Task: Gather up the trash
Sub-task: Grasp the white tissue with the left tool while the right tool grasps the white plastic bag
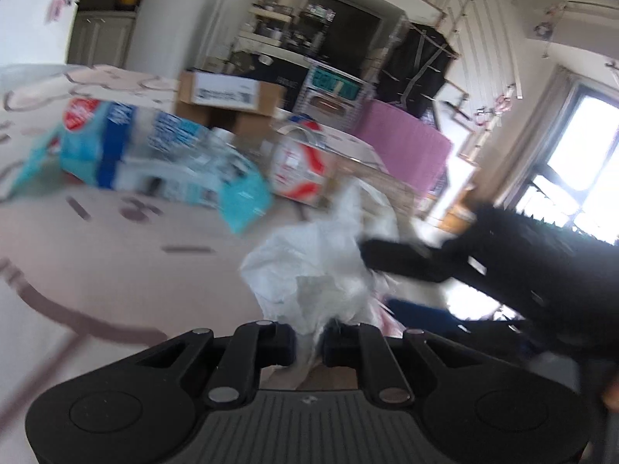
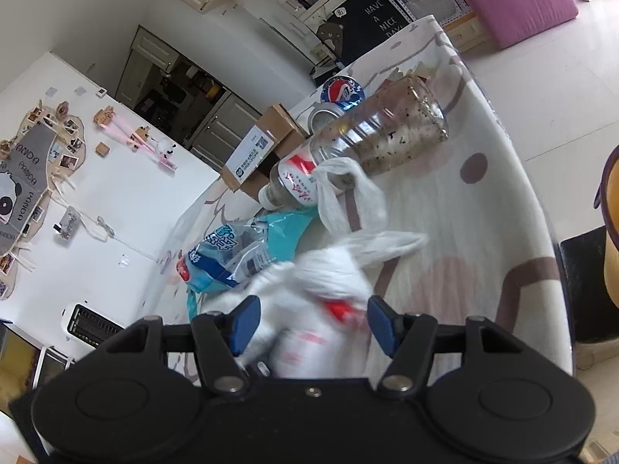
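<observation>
Bag pinched on the left, half-bracketed on the right; trash not yet in.

Our left gripper (image 1: 309,342) has its jaws narrow, nipping a fold of the white plastic bag (image 1: 309,266) near the table's near edge. Our right gripper (image 2: 311,323) sits about half open, blue pads (image 2: 243,323) either side of the bag's bulk (image 2: 321,301), apparently not pressing. Risks: the film is thin and slippery, so a tug could slip it out of the left pinch; a careless sweep could roll the glass jar (image 2: 383,131) or the Pepsi can (image 2: 340,94) toward the table's far edge. The blue wrapper (image 2: 236,259) and plastic bottle (image 2: 298,181) lie mid-table on a pale patterned cloth (image 2: 483,208); cluttered room, cardboard box (image 2: 263,147) at the back edge.
</observation>
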A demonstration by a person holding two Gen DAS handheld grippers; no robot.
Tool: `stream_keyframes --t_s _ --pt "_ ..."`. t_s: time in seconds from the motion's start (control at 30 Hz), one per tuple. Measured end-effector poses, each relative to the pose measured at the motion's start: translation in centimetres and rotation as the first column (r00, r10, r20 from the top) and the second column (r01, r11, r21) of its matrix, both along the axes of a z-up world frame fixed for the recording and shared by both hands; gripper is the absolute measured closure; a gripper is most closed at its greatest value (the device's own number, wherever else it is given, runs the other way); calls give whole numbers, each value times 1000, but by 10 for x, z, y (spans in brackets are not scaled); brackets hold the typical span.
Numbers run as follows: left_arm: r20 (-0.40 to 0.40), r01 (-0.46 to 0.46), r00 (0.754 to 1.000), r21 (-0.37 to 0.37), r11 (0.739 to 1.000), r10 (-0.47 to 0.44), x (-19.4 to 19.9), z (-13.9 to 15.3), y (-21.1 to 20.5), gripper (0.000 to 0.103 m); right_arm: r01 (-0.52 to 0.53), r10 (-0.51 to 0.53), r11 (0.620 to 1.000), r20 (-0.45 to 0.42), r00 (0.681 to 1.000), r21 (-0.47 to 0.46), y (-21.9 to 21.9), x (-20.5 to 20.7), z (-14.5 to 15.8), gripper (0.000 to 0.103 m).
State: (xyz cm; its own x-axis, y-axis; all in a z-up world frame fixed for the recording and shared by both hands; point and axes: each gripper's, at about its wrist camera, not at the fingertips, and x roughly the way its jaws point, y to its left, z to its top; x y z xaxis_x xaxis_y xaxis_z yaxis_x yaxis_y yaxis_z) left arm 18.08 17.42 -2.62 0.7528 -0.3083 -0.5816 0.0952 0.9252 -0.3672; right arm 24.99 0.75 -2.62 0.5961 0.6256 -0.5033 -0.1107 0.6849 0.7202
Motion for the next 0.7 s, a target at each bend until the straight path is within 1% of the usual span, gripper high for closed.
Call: stream_keyframes --t_s 0.13,0.2,0.27,0.33,0.4,0.43,0.5,0.57,0.6,0.63,0.67,0.7 --pt "-1 25 1000 -13 1000 -25 -9 0 -16 91 23 -21 999 36 999 -42 -6 0 9 40" --pt "11 10 1000 6 1000 -10 -13 2 -19 91 27 -25 998 36 999 -52 -13 -1 13 40" --pt "25 -21 999 33 999 20 -17 5 -17 91 27 -23 996 43 999 -84 -19 -4 16 40" --pt "42 -60 997 73 996 57 -21 9 -12 91 16 -8 991 64 998 -134 -20 -10 18 40" --pt "56 -104 994 102 989 99 -26 12 -6 91 -14 31 980 86 996 -198 -18 -18 16 40" --pt "57 -119 992 103 988 113 -29 13 -2 91 -26 50 972 97 994 -234 -16 -21 14 40" --pt "54 -149 988 108 983 144 -34 14 5 91 -56 98 944 114 989 -325 -8 -26 9 40" --pt "48 -171 985 123 977 166 -37 13 9 91 -92 146 928 125 981 -360 -1 -28 6 39" --pt "46 -180 983 133 975 175 -39 13 10 91 -114 176 918 131 976 -380 3 -30 6 42" --pt "43 -187 982 143 972 183 -41 13 10 91 -135 206 906 140 969 -400 7 -32 7 52" --pt "40 -192 981 149 970 188 -42 14 10 91 -155 236 894 147 961 -421 10 -34 8 58" --pt "38 -197 980 157 968 193 -43 14 9 91 -174 264 879 149 953 -444 14 -36 8 61"
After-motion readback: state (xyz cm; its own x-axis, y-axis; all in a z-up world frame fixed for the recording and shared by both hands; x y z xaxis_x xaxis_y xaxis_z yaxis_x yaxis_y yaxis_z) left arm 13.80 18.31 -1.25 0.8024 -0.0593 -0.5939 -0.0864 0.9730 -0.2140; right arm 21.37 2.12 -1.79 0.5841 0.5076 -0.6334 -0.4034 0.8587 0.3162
